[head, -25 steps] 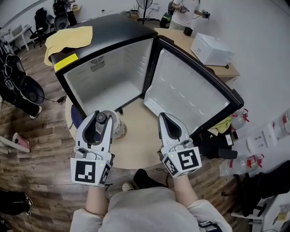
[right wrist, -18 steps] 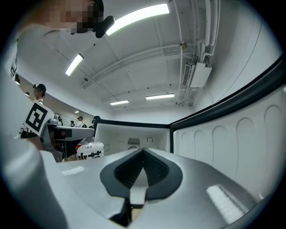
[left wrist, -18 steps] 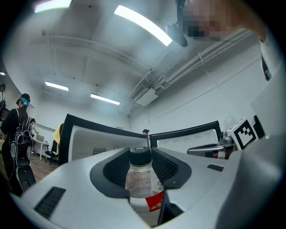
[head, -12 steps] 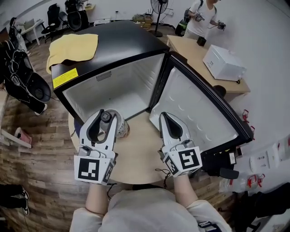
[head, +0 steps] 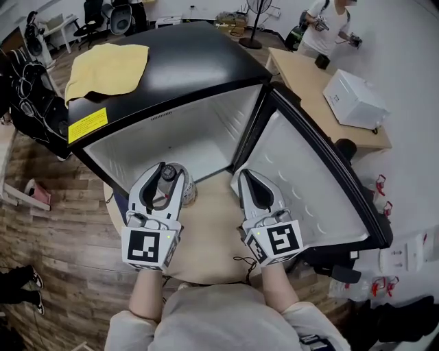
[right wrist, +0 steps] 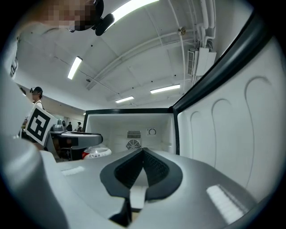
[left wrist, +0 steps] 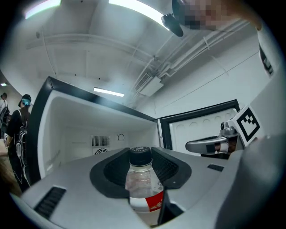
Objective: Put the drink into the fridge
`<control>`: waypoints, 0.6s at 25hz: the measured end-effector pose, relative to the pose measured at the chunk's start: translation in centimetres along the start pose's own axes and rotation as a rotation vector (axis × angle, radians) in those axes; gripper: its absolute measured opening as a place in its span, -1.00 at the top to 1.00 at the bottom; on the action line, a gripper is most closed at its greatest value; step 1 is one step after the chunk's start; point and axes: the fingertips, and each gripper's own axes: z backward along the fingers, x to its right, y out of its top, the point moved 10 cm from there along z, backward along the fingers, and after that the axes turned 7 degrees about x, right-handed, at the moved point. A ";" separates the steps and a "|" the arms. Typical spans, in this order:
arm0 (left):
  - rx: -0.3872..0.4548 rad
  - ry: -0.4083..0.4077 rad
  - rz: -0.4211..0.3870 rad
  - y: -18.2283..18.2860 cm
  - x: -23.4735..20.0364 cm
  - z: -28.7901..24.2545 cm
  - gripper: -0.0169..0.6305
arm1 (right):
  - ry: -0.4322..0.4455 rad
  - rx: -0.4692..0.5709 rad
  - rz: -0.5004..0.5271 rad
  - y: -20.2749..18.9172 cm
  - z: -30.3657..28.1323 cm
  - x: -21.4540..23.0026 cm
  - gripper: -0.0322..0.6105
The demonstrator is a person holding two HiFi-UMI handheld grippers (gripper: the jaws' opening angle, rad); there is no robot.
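One drink bottle (left wrist: 142, 179), upright, clamped in your left gripper (head: 166, 178) at the mouth of the open fridge (head: 178, 130); right gripper (head: 248, 178) pinched together, empty. Keep it level, go straight in, seat it on the fridge floor before letting go

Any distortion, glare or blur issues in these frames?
Head view: wide-angle bends the edges of the black mini fridge; focus sharp, light even. Left gripper view: fisheye, dark corners, ceiling light strip blown out, clear plastic bottle with a black cap sharp. Right gripper view: same dark corners, ceiling light strip clipped.
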 end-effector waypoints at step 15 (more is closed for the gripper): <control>-0.095 0.059 -0.048 -7.0 -1.7 -8.0 0.46 | 0.049 -0.074 -0.037 -2.9 -1.8 2.8 0.87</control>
